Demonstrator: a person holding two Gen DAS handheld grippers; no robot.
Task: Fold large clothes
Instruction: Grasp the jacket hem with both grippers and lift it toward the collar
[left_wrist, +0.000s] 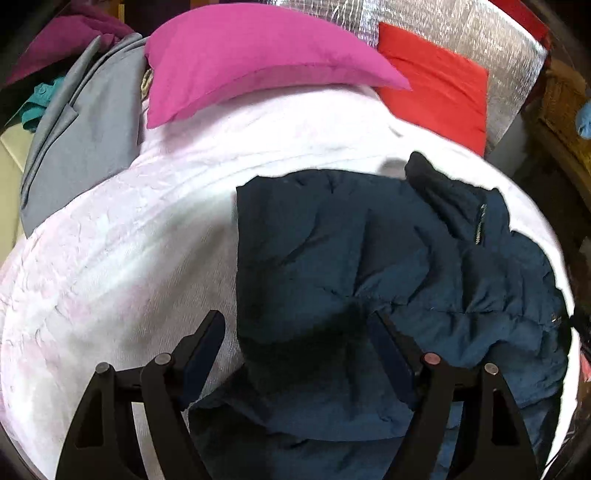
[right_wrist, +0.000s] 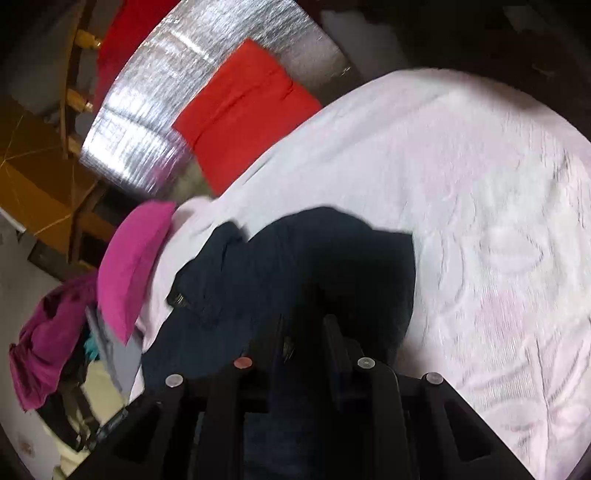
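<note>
A dark navy padded jacket (left_wrist: 369, 266) lies crumpled on the white bedspread (left_wrist: 122, 266), its zipper and collar at the upper right. My left gripper (left_wrist: 295, 332) is open, its fingers spread wide just above the jacket's near left part, holding nothing. In the right wrist view the jacket (right_wrist: 295, 266) bunches up in front of my right gripper (right_wrist: 304, 332), whose fingers stand close together with navy fabric pinched between them. That view is tilted and blurred.
A magenta pillow (left_wrist: 251, 59) and a red cushion (left_wrist: 436, 85) lie at the head of the bed against a silver foil panel (left_wrist: 461, 33). A grey garment (left_wrist: 81, 147) and a purple one (right_wrist: 48, 332) pile at the bed's side. White bedspread (right_wrist: 480, 221) spreads to the right.
</note>
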